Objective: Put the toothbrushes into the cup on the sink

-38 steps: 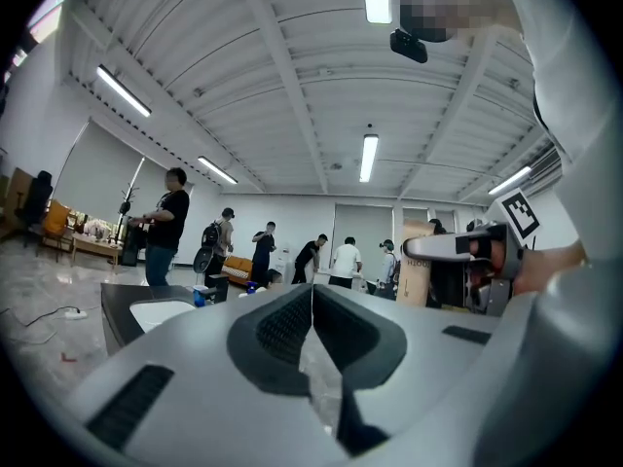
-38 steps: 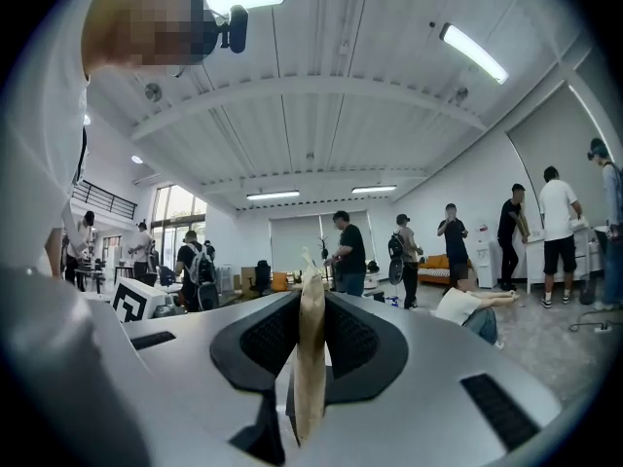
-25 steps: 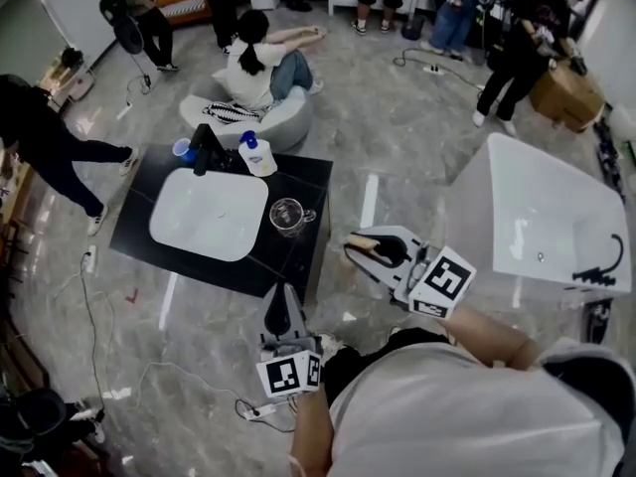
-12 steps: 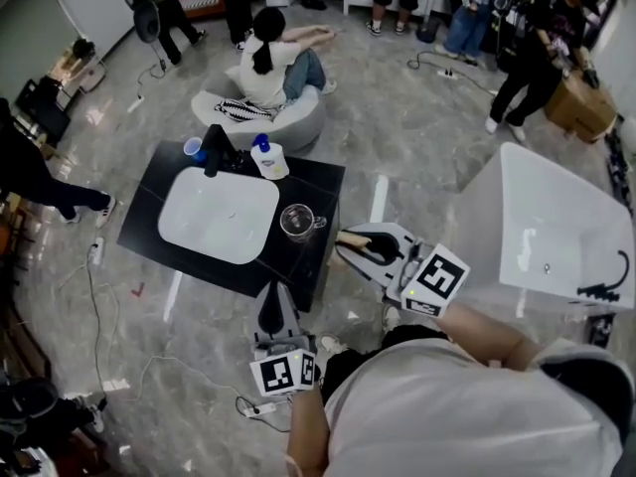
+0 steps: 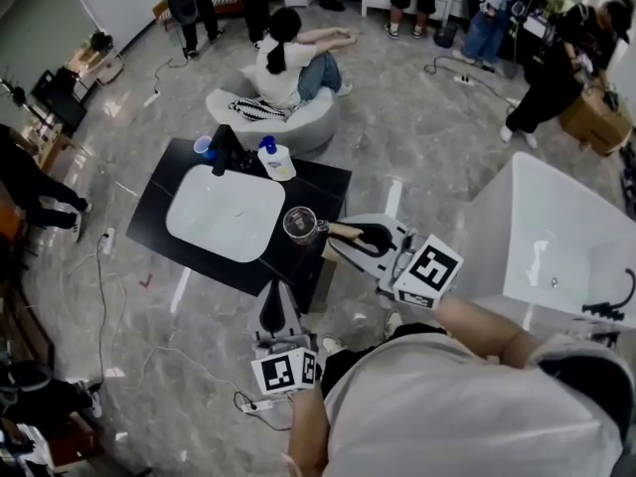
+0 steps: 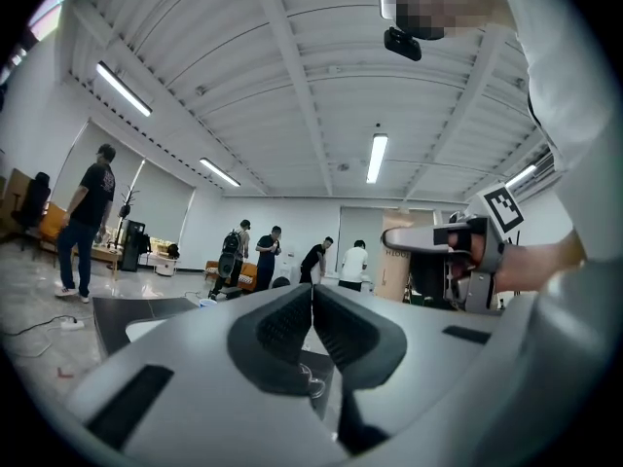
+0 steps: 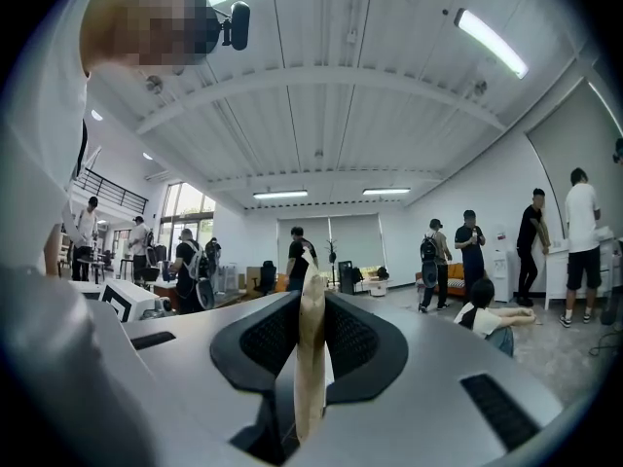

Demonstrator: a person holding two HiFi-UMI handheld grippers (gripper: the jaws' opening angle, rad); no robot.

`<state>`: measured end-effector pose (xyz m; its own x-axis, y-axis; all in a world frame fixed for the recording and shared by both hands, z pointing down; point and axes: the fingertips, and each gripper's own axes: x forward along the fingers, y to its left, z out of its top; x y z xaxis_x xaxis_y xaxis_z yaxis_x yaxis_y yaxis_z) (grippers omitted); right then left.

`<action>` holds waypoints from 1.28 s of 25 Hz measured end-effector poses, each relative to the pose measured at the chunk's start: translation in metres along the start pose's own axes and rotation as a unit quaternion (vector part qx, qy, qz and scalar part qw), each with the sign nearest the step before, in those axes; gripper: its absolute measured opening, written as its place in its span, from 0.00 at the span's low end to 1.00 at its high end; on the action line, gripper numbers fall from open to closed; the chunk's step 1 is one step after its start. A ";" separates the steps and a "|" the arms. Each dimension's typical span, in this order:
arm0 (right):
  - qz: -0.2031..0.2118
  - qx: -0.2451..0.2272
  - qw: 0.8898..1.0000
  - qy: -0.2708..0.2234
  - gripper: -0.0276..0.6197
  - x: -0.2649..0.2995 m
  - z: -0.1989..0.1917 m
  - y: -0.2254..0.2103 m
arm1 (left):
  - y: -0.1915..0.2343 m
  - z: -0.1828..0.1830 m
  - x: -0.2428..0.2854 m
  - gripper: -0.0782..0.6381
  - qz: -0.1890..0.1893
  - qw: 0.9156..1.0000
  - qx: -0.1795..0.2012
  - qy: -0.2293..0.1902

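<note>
A clear glass cup (image 5: 298, 224) stands on the black sink counter (image 5: 316, 182), right of the white basin (image 5: 225, 212). My right gripper (image 5: 356, 238) (image 7: 311, 309) is shut on a pale wooden toothbrush (image 5: 341, 232) (image 7: 311, 343). It hovers just right of the cup, and the brush end points at the rim. In the right gripper view the handle stands upright between the pads. My left gripper (image 5: 277, 301) (image 6: 311, 305) hangs over the counter's near edge, jaws closed together with nothing between them. The right gripper (image 6: 458, 251) also shows in the left gripper view.
At the back of the counter stand a black faucet (image 5: 221, 149), a blue cup (image 5: 203, 145) and a white bottle (image 5: 279, 161). A white bathtub (image 5: 556, 237) sits to the right. A person sits on a white seat (image 5: 288, 117) behind the sink. Cables (image 5: 109, 238) run over the floor.
My right gripper has carried the toothbrush left and slightly up, from beside the counter to the cup's rim. The left gripper has stayed where it was, shut.
</note>
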<state>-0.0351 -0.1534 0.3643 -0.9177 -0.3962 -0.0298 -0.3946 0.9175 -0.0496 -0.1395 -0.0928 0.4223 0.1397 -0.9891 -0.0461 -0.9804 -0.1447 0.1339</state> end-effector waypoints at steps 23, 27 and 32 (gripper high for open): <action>0.019 0.010 1.000 0.014 0.17 0.046 -0.026 -0.030 | 0.017 0.001 0.001 0.12 0.041 0.999 0.011 0.004; 0.016 0.010 1.000 0.021 0.17 0.049 -0.031 -0.036 | 0.015 -0.004 0.003 0.12 0.039 0.999 0.006 0.009; 0.011 0.012 0.999 0.030 0.17 0.055 -0.036 -0.042 | 0.018 -0.003 0.005 0.12 0.040 0.999 0.003 0.008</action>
<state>-0.0704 -0.2126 0.4011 -0.9277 -0.3722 0.0284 -0.3733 0.9248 -0.0738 -0.1560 -0.1005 0.4276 0.0635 -0.9978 -0.0187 -0.9892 -0.0655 0.1309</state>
